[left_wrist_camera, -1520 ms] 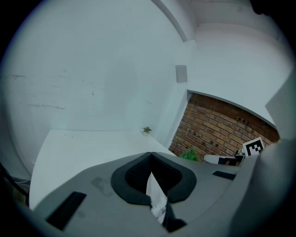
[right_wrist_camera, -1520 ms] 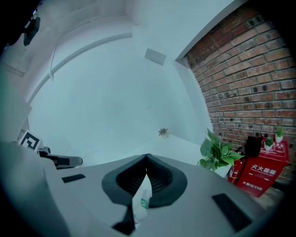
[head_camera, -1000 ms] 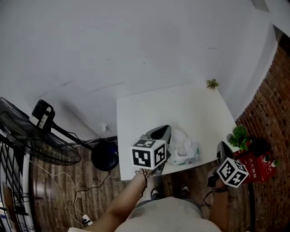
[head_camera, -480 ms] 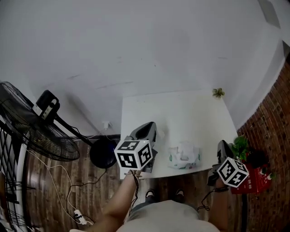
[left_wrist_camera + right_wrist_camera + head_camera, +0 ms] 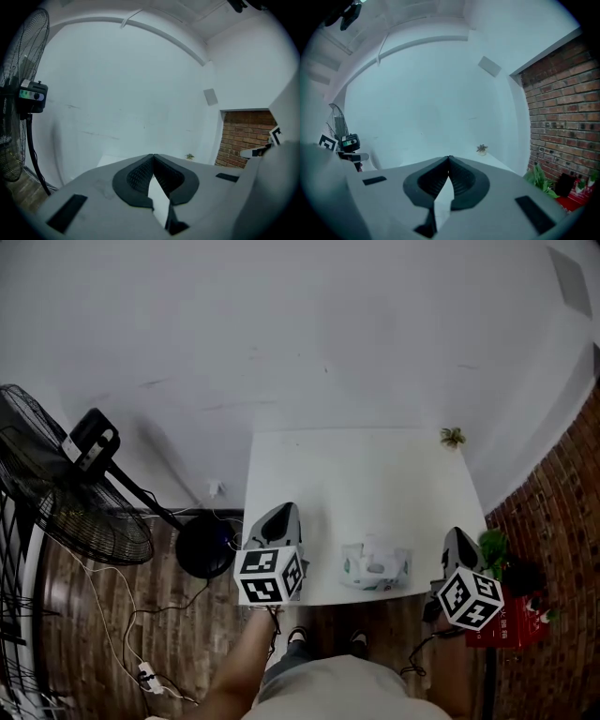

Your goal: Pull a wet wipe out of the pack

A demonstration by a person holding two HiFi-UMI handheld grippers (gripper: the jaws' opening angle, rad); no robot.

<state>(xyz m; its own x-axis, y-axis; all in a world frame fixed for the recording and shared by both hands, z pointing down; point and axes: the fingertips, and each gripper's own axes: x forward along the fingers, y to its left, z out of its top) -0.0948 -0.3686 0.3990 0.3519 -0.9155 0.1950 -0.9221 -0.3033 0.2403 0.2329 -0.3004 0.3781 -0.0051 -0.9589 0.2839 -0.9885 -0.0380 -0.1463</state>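
Note:
The wet wipe pack (image 5: 376,566) lies on the white table (image 5: 366,474) near its front edge, with a crumpled white wipe (image 5: 375,551) standing out of its top. My left gripper (image 5: 283,510) hovers at the table's front left, well left of the pack, jaws shut and empty. My right gripper (image 5: 455,533) hangs at the table's front right corner, right of the pack, also shut on nothing. In the left gripper view the fingertips (image 5: 153,155) meet; in the right gripper view the fingertips (image 5: 449,157) meet too. Neither gripper view shows the pack.
A standing fan (image 5: 66,507) with its round base (image 5: 206,547) is left of the table, cables on the wooden floor. A tiny plant (image 5: 454,436) sits at the table's far right corner. A potted plant (image 5: 493,545) and a red box (image 5: 514,620) stand by the brick wall at right.
My left gripper has drawn away from the pack, moving left and back to the table's front left. The wipe stays sticking out of the pack. The right gripper has barely moved.

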